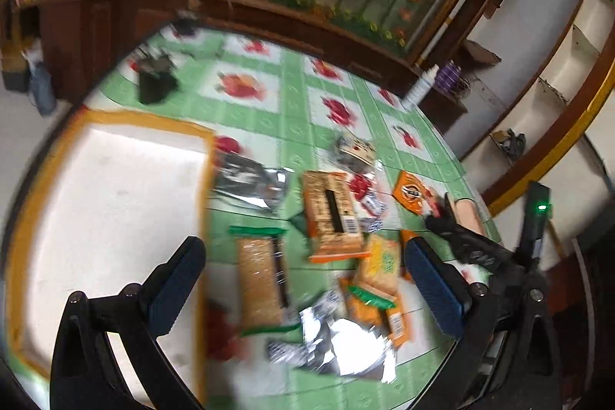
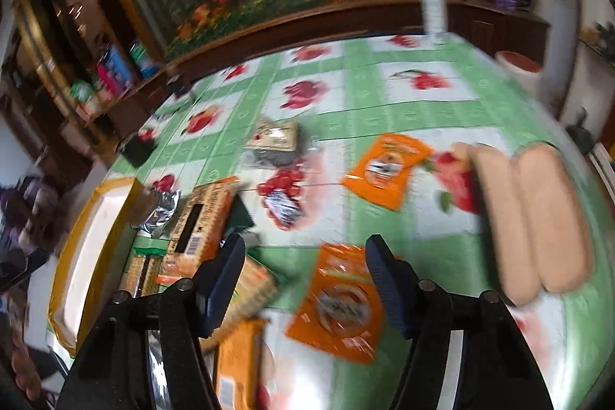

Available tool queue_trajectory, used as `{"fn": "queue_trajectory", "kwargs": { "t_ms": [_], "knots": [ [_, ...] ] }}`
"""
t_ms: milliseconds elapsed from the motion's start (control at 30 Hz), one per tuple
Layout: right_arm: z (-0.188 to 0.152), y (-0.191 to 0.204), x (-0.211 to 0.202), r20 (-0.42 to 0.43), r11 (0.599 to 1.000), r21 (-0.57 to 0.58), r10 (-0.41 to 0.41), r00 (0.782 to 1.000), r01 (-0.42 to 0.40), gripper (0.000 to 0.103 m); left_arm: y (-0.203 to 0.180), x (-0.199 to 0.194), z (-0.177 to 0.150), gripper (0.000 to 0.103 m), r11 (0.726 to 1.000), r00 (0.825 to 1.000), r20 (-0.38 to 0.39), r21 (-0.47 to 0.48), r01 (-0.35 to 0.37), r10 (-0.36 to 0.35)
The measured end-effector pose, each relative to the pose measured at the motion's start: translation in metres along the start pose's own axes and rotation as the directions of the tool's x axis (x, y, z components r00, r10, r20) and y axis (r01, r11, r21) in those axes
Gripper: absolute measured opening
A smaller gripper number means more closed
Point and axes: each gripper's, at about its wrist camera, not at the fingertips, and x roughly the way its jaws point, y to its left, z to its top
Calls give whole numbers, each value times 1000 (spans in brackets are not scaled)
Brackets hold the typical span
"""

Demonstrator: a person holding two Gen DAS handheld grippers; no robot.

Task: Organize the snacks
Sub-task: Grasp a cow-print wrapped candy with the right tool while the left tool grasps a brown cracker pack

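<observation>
Right wrist view: your right gripper (image 2: 305,285) hangs spread and empty over the orange packet (image 2: 338,302), long axis along the fingers, tray (image 2: 77,256) well left; left gripper (image 1: 303,289), also spread, empty, hovers over the cracker pack (image 1: 261,283) just beside the tray.

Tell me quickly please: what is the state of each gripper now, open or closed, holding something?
Left gripper: open, holding nothing, above the snacks.
Right gripper: open, holding nothing, above an orange packet.
</observation>
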Motion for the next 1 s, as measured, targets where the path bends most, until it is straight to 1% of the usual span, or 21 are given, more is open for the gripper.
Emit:
{"fn": "queue_trajectory", "kwargs": {
  "t_ms": [67, 100, 133, 167, 233, 267, 333, 367, 433, 467, 567, 633, 700, 733, 767, 800, 867, 933, 1000],
  "knots": [
    [9, 13, 22, -27, 998, -64, -5, 1000, 4, 67, -1, 19, 6, 103, 999, 999, -39, -23, 24, -25],
    [13, 19, 32, -40, 996, -95, -9, 999, 5, 62, 0, 31, 10, 103, 999, 998, -60, -42, 31, -33],
    [17, 25, 45, -56, 992, -129, -20, 998, 12, 60, -1, 37, 12, 103, 998, 997, -68, -50, 31, -35],
    [19, 28, 54, -70, 989, -148, -25, 997, 15, 56, -1, 45, 15, 103, 998, 996, -80, -59, 32, -37],
    [23, 32, 72, -97, 985, -172, -26, 995, 9, 52, -7, 61, 22, 103, 998, 994, -102, -58, 29, -34],
    [24, 33, 81, -109, 983, -182, -34, 993, 13, 47, -8, 66, 24, 103, 998, 994, -108, -54, 26, -31],
    [26, 30, 96, -132, 984, -180, -26, 991, 2, 32, -17, 84, 29, 103, 999, 992, -124, -35, 9, -13],
    [26, 27, 102, -151, 986, -168, -8, 988, -18, 21, -18, 89, 29, 103, 1000, 991, -131, -30, 5, -9],
    [26, 20, 104, -152, 990, -130, 31, 988, -51, 21, -25, 105, 32, 103, 1000, 989, -151, -12, -7, 5],
    [25, 18, 102, -150, 991, -121, 33, 988, -52, 21, -28, 112, 33, 103, 1000, 987, -159, 1, -20, 20],
    [21, 8, 92, -138, 994, -99, 27, 990, -41, 20, -40, 133, 32, 103, 994, 980, -177, 77, -74, 87],
    [18, -1, 83, -130, 996, -81, 26, 991, -37, 20, -48, 146, 30, 102, 985, 973, -190, 134, -107, 132],
    [17, -9, 75, -126, 998, -56, 33, 992, -40, 20, -55, 159, 25, 94, 969, 959, -214, 201, -143, 186],
    [16, -13, 71, -122, 998, -45, 35, 992, -40, 20, -58, 164, 22, 80, 961, 952, -225, 233, -152, 205],
    [16, -16, 66, -115, 998, -36, 37, 993, -42, 21, -61, 170, 19, 56, 949, 942, -241, 270, -165, 232],
    [16, -18, 62, -109, 999, -30, 39, 993, -43, 21, -63, 173, 16, 56, 941, 935, -251, 292, -173, 250],
    [16, -21, 53, -91, 999, -21, 43, 995, -45, 21, -67, 172, 13, 54, 927, 937, -218, 319, -196, 273],
    [15, -21, 44, -69, 999, -14, 49, 996, -50, 21, -65, 172, 13, 53, 933, 942, -212, 307, -188, 259],
    [14, -20, 36, -55, 998, -6, 59, 997, -60, 21, -61, 165, 14, 53, 948, 952, -211, 273, -160, 222]
  ]
}}
